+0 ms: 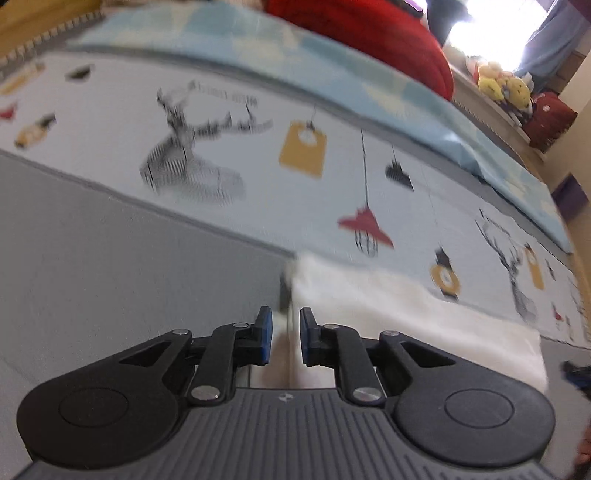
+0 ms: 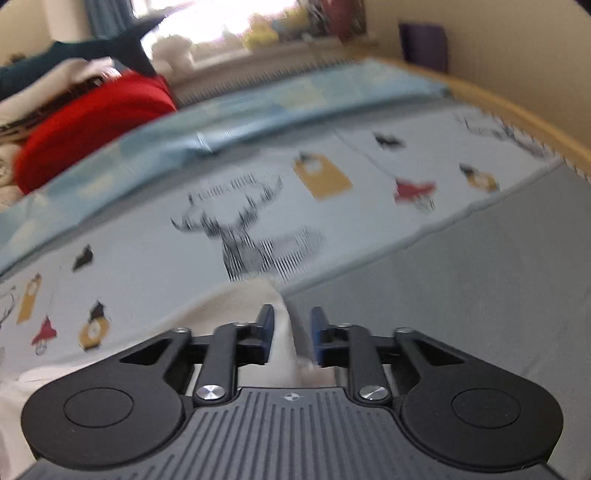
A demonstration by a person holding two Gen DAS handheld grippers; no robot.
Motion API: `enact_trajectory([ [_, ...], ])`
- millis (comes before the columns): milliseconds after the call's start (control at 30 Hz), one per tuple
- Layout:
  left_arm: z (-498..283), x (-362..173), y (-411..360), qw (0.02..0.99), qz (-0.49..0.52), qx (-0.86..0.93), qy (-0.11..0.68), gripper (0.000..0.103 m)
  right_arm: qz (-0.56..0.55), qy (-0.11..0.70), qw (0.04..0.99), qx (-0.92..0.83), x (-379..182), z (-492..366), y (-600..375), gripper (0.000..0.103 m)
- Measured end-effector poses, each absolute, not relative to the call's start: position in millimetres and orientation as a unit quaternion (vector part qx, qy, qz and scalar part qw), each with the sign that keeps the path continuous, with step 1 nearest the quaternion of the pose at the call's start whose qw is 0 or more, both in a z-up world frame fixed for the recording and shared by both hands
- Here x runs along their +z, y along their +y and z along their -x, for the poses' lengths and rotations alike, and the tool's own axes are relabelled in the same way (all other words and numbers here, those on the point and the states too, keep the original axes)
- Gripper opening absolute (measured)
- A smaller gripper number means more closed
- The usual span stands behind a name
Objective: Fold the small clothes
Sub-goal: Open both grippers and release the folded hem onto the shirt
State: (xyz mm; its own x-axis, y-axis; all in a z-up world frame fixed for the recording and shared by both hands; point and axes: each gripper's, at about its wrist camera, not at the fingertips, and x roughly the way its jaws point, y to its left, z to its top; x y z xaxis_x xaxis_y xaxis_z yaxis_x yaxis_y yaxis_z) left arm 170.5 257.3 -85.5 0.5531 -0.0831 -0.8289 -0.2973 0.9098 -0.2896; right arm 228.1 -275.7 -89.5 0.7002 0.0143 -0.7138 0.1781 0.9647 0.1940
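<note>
Cloth point(image 1: 406, 310) corners — between parted grippers

White cloth point(image 1: 406, 317) blurred, partly hidden behind left gripper point(image 1: 285, 341); deer print point(image 2: 255, 236) smeared.

Daylight from blown-out window point(image 1: 495, 22) at top; strong glare there. Motion blur across bedding point(image 2: 258, 229); fisheye bending at edges.

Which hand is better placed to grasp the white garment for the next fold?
Probably right: a raised ridge of the white garment stands between the right gripper's fingers. Between the left gripper's fingers, only its blurred corner shows.
</note>
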Motion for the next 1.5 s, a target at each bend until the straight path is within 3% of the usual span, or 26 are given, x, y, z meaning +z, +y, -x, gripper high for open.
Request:
enact_trajectory([
  [100, -161, -86, 260, 0.851, 0.199, 0.04, 0.485, 0.016, -0.121, 0.439, 0.89, -0.027, -104, -229, -278, 0.024],
  [233, -141, -90, 261, 0.828, 0.205, 0.002, 0.522, 0.027, -0.112, 0.488, 0.866, -0.001, -110, -214, -286, 0.024],
  [667, -72, -116, 211, 0.782, 0.085, -0.064, 0.615, 0.028, -0.088, 0.578, 0.81, 0.049, -115, -129, -309, 0.025],
  [700, -71, -117, 210, 0.782, 0.081, -0.058, 0.616, 0.027, -0.088, 0.578, 0.81, 0.049, -115, -129, -309, 0.025],
  [767, -65, -114, 213, 0.788, 0.088, -0.053, 0.607, 0.007, -0.072, 0.587, 0.805, 0.047, -118, -124, -307, 0.025],
  [833, -60, -102, 220, 0.804, 0.108, -0.048, 0.583, 0.005, -0.06, 0.581, 0.81, 0.055, -114, -119, -305, 0.0],
  [933, -49, -81, 231, 0.83, 0.146, -0.047, 0.537, 0.004, -0.072, 0.532, 0.841, 0.066, -90, -112, -308, 0.0],
  [1033, -42, -85, 230, 0.818, 0.142, -0.033, 0.556, 0.005, -0.128, 0.493, 0.859, 0.048, -70, -107, -330, 0.0],
  [1167, -49, -115, 216, 0.775, 0.083, -0.022, 0.627, 0.007, -0.111, 0.555, 0.825, -0.002, -96, -114, -341, 0.0],
  [1267, -50, -105, 214, 0.8, 0.08, -0.022, 0.594, 0.012, -0.129, 0.53, 0.838, 0.016, -89, -117, -335, 0.004],
  [1333, -51, -97, 216, 0.813, 0.103, -0.031, 0.573, 0.031, -0.138, 0.511, 0.847, 0.052, -81, -118, -328, 0.026],
  [1400, -56, -101, 215, 0.806, 0.11, -0.032, 0.58, 0.042, -0.119, 0.517, 0.845, 0.068, -85, -122, -315, 0.031],
  [1500, -59, -112, 208, 0.789, 0.097, -0.036, 0.606, 0.041, -0.084, 0.551, 0.827, 0.076, -103, -129, -300, 0.031],
])
